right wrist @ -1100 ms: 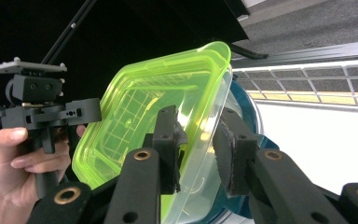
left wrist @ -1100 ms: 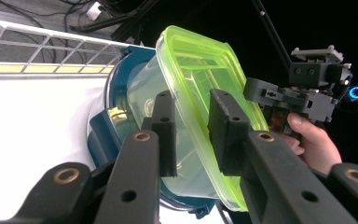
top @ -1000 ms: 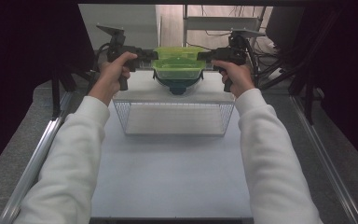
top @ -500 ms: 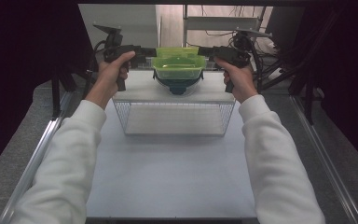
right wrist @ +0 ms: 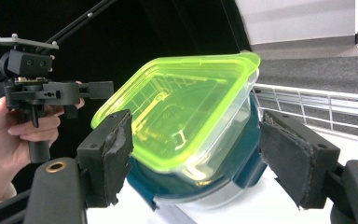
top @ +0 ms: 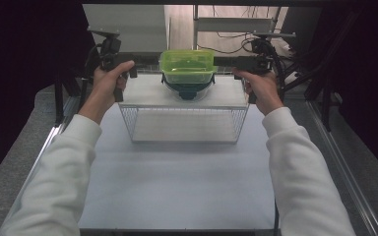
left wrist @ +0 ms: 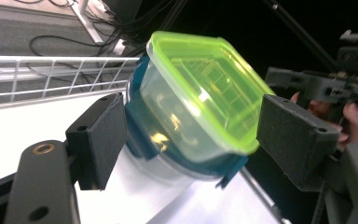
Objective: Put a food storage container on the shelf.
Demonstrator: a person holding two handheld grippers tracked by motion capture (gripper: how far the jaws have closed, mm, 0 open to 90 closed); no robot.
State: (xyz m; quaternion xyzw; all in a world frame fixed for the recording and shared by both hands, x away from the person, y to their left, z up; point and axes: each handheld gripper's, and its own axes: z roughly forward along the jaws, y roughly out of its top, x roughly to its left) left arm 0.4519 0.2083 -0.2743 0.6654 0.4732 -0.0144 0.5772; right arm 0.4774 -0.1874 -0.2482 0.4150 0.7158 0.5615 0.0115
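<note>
You are holding your left gripper (top: pixel 145 60) with its jaws spread wide, having just opened them, and the green-lidded container (top: pixel 187 68) is sitting just beyond its fingertips, clear of both pads. That clear plastic box is wearing a translucent lime lid and is resting on a round container with a dark teal lid (top: pixel 187 88), the stack standing on the white surface behind the wire basket (top: pixel 184 123). You are keeping your right gripper (top: pixel 225 61) gaping too, jaws just parted, its worn pads (right wrist: pixel 116 154) flanking the box without pressing it.
</note>
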